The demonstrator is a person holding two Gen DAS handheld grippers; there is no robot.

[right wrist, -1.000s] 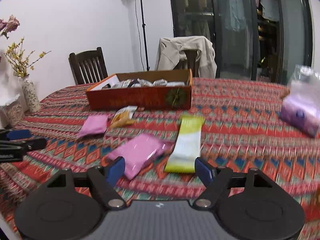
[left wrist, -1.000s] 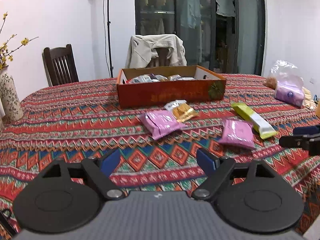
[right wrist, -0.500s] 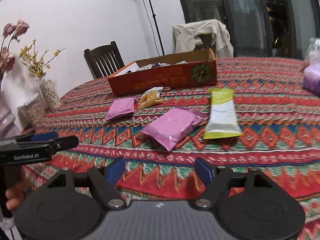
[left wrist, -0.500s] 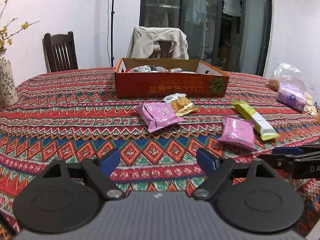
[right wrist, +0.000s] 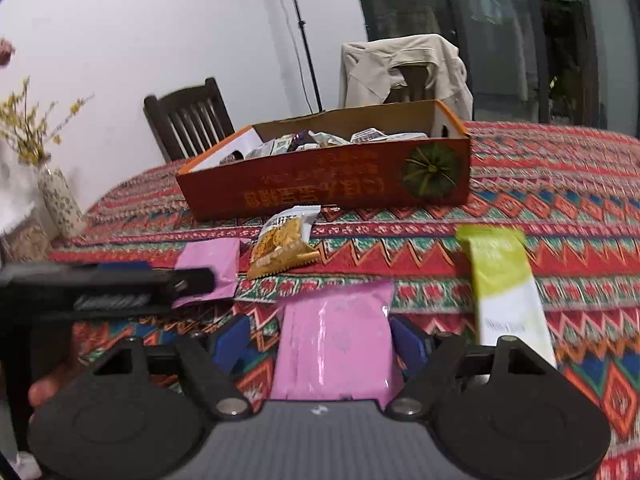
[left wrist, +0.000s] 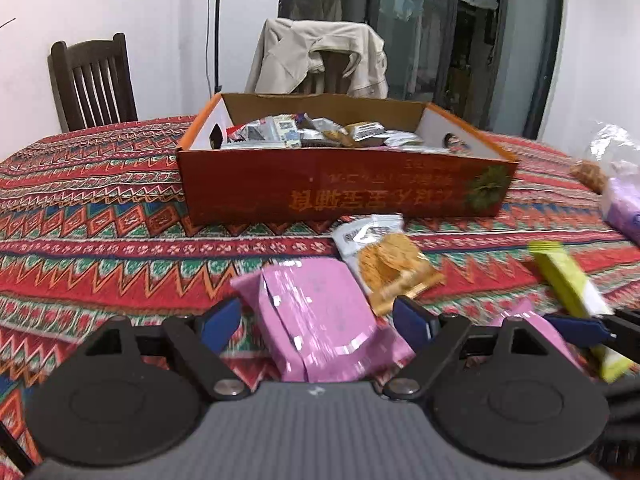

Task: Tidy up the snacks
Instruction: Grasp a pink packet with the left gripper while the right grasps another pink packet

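both grippers have come forward and down toward the tablecloth's near edge since a second ago: the left gripper, then well short of the snacks, now has its open blue fingers either side of the left pink packet, while the right gripper, jaws equally wide, now straddles the right pink packet, with the green packet just beside its right finger

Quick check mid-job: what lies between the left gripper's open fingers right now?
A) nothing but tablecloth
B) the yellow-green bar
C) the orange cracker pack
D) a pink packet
D: in the left wrist view, a pink packet lies between the open fingers of the left gripper, not yet clamped.
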